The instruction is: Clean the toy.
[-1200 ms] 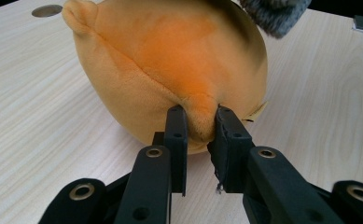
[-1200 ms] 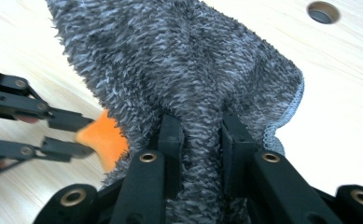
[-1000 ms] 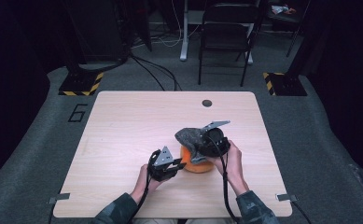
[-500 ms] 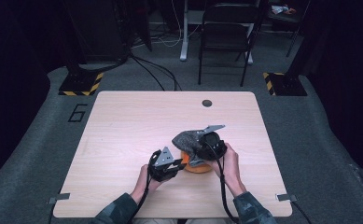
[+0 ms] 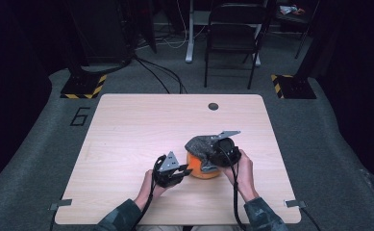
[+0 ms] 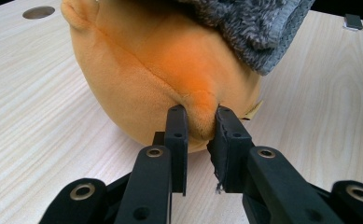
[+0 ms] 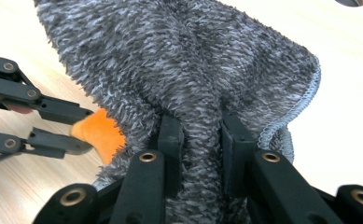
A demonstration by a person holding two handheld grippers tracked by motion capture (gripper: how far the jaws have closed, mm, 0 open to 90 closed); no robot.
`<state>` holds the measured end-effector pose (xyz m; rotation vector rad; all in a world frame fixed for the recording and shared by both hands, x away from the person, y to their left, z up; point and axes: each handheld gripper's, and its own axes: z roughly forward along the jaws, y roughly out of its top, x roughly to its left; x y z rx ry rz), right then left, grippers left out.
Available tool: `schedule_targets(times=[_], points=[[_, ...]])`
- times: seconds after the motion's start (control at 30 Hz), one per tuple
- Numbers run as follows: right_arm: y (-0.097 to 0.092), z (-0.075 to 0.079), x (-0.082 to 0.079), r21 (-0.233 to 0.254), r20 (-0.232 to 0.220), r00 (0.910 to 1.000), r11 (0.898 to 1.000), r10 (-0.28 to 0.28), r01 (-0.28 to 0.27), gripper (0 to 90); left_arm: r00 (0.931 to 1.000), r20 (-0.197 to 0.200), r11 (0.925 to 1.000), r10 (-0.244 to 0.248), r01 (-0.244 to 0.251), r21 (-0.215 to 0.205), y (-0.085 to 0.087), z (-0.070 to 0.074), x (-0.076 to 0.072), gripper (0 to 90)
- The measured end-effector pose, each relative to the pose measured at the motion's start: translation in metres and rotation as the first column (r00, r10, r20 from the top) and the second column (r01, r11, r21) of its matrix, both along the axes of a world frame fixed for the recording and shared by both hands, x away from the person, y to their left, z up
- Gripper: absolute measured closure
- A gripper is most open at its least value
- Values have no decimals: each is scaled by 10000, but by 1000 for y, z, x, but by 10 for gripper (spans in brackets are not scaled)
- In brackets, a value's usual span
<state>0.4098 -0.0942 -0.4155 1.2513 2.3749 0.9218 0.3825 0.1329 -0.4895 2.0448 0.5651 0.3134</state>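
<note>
So you've got the orange plush toy (image 5: 201, 168) sitting on the desk (image 5: 136, 125), toward the near edge and a bit right of the middle, well back from the small round hole (image 5: 213, 106) up by the far edge. A fuzzy grey cloth (image 5: 201, 146) is draped over the top of it, covering the upper part and leaving orange showing along the bottom and on the side facing your left hand.

Your left gripper (image 5: 177, 172) is right up against the toy's left side. In the left gripper view its jaws are nearly together and they're pinching a little fold of the orange plush (image 6: 170, 79) between the pads, low on the toy, just above where it meets the desk. The grey cloth (image 6: 258, 28) hangs over the toy's top in that view, its edge above and to the right of the pinch, not touching the jaws.

Your right gripper (image 5: 218, 153) is on the toy's right side, higher up, with your hand (image 5: 244, 171) behind it toward the near edge. In the right gripper view its jaws are clamped on a bunched ridge of the grey cloth (image 7: 193, 84), with the fabric rising up in a tent shape from the pinch. You can see the stitched hem (image 7: 300, 109) curving down on the right, a patch of orange (image 7: 100, 133) peeking out under the cloth on the left, and your left gripper (image 7: 74, 128) coming in right beside that patch.
</note>
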Motion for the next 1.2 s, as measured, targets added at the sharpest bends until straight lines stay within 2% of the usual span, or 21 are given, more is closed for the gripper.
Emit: schedule_targets(times=[0.57,1.2], points=[[-29,-10,5,89,-542,9958,9972,-741,747,729,10000,-10,10000,3,-3,36,0,0,0,768],[-52,-24,15,1,-1318,9813,9900,-1401,1413,729,10000,-24,10000,9,-9,20,0,-1,1,768]])
